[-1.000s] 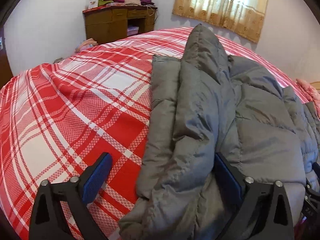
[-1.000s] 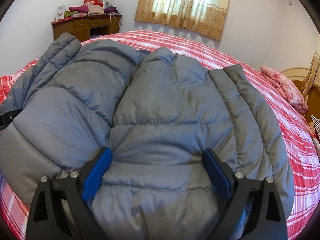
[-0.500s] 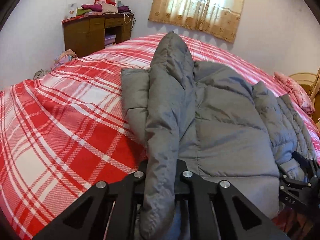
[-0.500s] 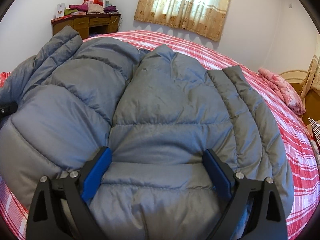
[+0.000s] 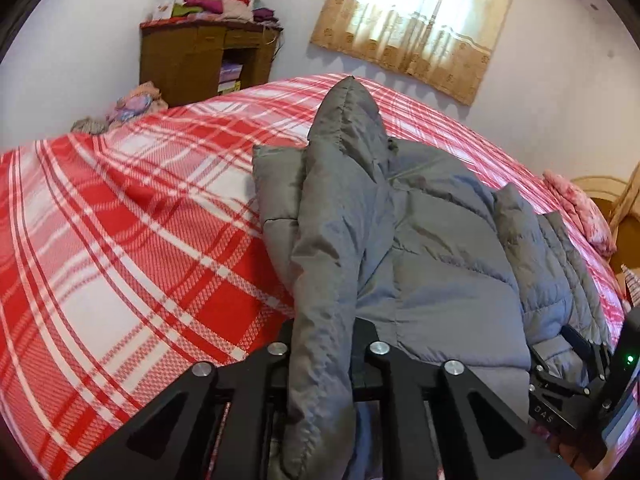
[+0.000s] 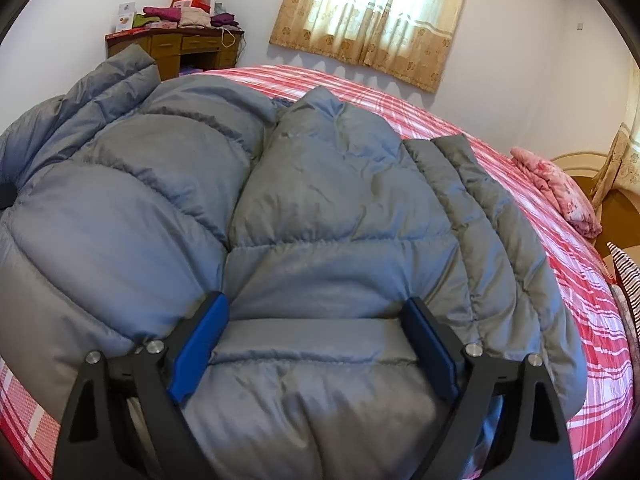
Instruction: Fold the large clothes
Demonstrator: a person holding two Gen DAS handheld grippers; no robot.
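A grey puffer jacket (image 5: 440, 248) lies spread on a bed with a red and white plaid cover (image 5: 120, 240). My left gripper (image 5: 322, 332) pinches a raised fold of the jacket's left edge; its jaws are opening slightly, with the fabric still pressed between them. In the right wrist view the jacket (image 6: 320, 200) fills the frame. My right gripper (image 6: 316, 304) straddles the hem band at the near edge. Its blue pads (image 6: 200, 344) stand wide and are closing a little, with the hem between them. The right gripper (image 5: 576, 360) also shows at the left view's right edge.
A wooden desk (image 5: 200, 60) stacked with folded clothes stands against the far wall, with a curtained window (image 5: 416, 24) beside it. A pink floral bundle (image 6: 556, 184) lies near the wooden headboard (image 6: 580, 164) on the right. Loose clothes (image 5: 132, 108) sit beyond the bed's far left edge.
My left gripper went from wide open beside the jacket's edge to clamped on a fold of it, and lifted it slightly. The right gripper crept forward a little over the hem.
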